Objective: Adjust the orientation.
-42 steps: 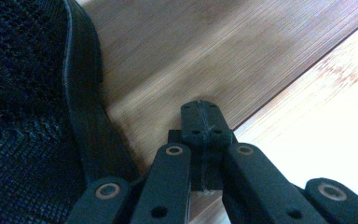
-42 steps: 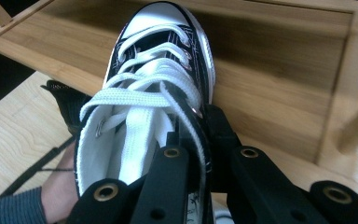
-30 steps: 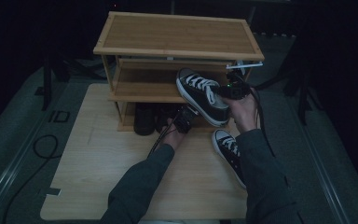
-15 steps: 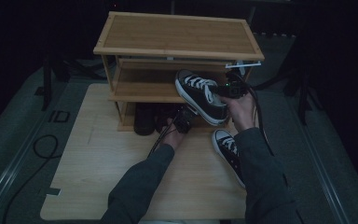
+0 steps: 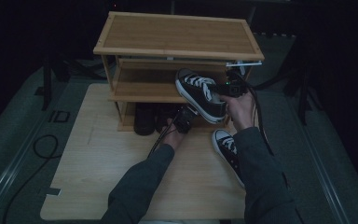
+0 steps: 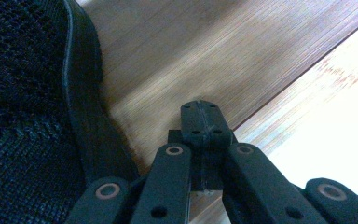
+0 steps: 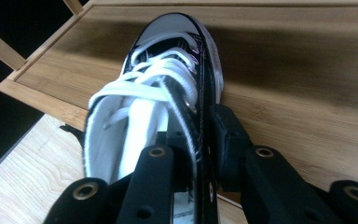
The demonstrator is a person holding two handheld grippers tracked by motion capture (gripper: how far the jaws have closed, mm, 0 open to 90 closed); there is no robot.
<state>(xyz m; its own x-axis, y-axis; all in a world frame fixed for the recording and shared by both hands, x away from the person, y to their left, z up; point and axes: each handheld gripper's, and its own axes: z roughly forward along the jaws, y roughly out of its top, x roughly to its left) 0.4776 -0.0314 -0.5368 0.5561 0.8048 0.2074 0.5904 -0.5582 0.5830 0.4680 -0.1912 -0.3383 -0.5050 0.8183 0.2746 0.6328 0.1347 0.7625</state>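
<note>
A black sneaker with white laces [image 5: 199, 91] [image 7: 168, 93] lies tilted, toe on the middle shelf [image 5: 144, 88] of a bamboo shoe rack and heel hanging off the front. My right gripper [image 5: 214, 92] [image 7: 200, 135] holds its side wall near the heel, one jaw inside the shoe and one outside. Those jaws have just been opening, with the wall still touched on both sides. The matching sneaker [image 5: 227, 150] lies on the table by the right sleeve. My left gripper [image 5: 185, 120] [image 6: 200, 116] is shut on nothing, low beside a black mesh shoe [image 6: 23, 116].
The rack's top board [image 5: 177, 35] overhangs the middle shelf. Dark shoes [image 5: 144, 119] stand on the bottom level. The light wooden table [image 5: 98, 177] has free room at the front left. A cable [image 5: 42, 144] loops on the floor at the left.
</note>
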